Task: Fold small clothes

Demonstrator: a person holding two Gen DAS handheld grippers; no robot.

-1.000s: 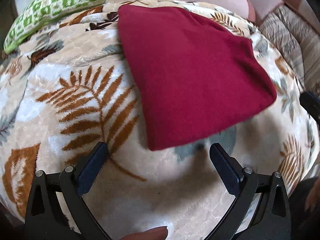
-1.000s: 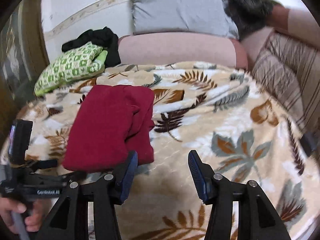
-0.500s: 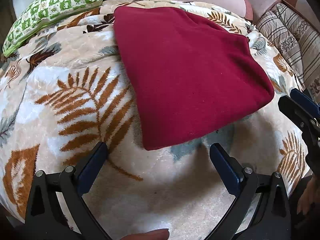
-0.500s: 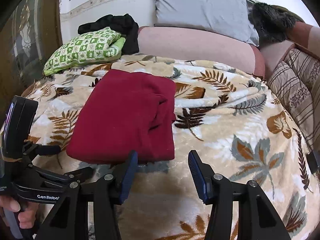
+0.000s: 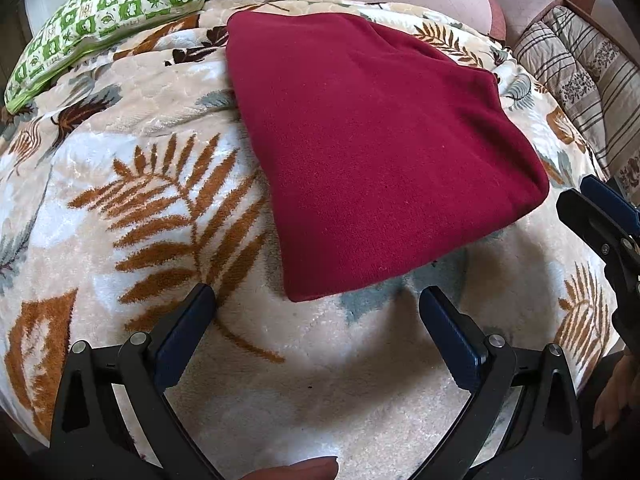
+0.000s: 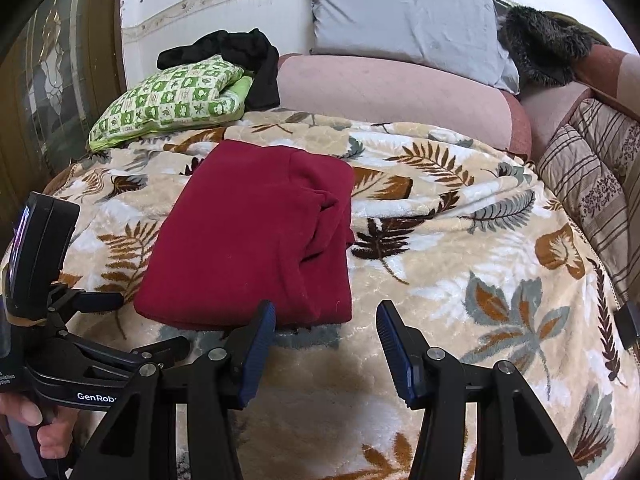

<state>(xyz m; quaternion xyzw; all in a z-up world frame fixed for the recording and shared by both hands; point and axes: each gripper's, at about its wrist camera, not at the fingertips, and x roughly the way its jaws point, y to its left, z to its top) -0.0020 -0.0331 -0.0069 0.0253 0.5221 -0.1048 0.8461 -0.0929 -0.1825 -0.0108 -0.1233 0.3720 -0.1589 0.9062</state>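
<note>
Broadly, a leaf-patterned blanket (image 6: 460, 248) covered the bed, and the folded dark red garment (image 5: 372, 152) lay flat on it, its long axis running away from both cameras toward the green checked pillow (image 6: 168, 100). The left hand-held gripper (image 5: 316, 316) hovered just short of the garment's near corner, jaws apart and empty. The right hand-held gripper (image 6: 326, 344), also parted and holding nothing, sat off the near right edge; the left looked nearer.
</note>
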